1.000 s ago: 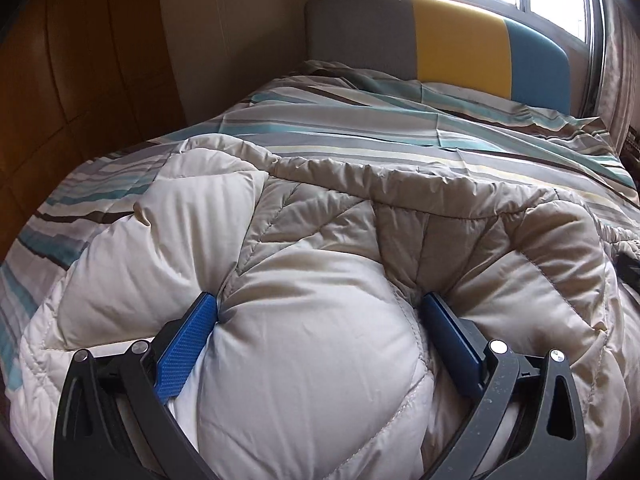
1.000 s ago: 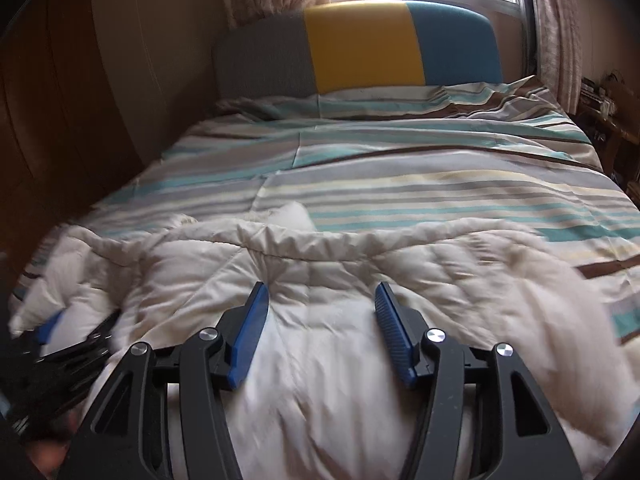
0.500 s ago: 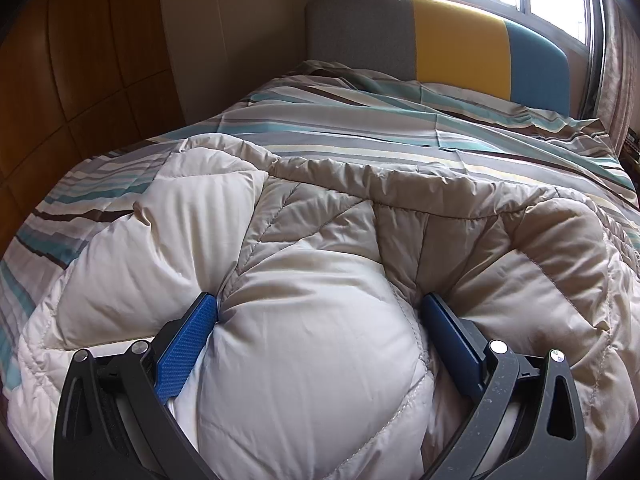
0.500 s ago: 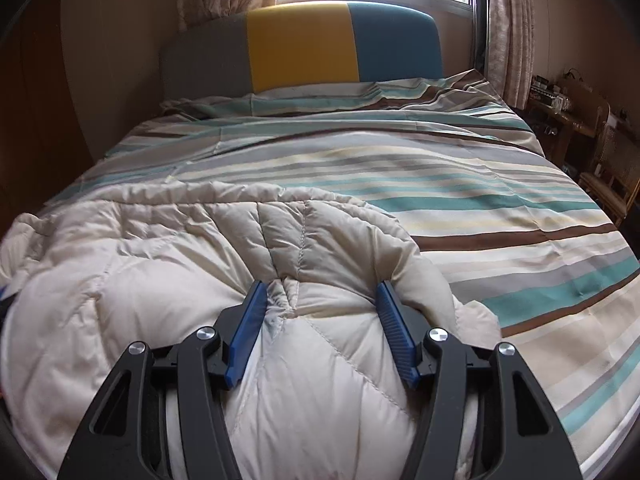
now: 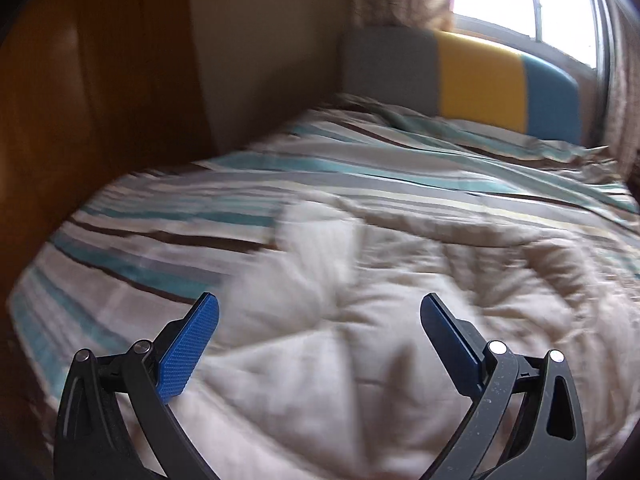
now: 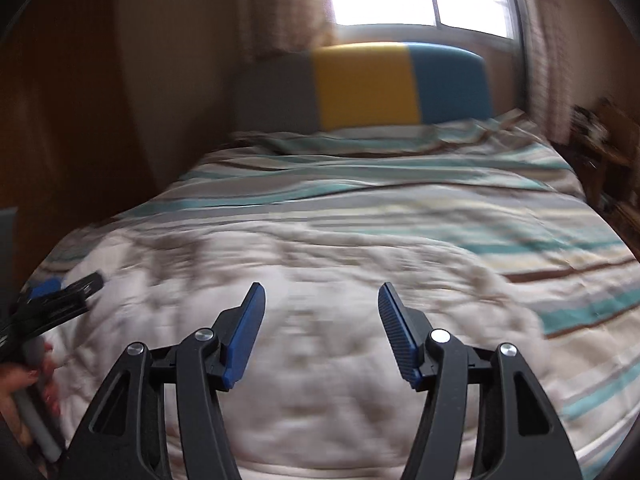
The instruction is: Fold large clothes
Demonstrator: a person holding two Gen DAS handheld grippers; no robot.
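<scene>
Cream quilted padding, a puffy coat or similar large garment [image 5: 360,360], lay bunched across the foot end of the bed [image 5: 132,248], on its striped cover. The left gripper [image 5: 319,320], clamped on a fat fold of the garment half a second earlier, now had its fingers [image 5: 188,348] apart and raised clear of the fabric; the right gripper [image 6: 321,312] had likewise let go, its fingers [image 6: 244,336] spread with nothing between them. Both releases suggested that one fold had been laid down and the hands were moving to a new hold. Motion blur smeared both views, so seams, sleeves and the garment's outline could not be read. Its near edge was cut off below the grippers. The left gripper also appeared at the left edge of the right wrist view.
</scene>
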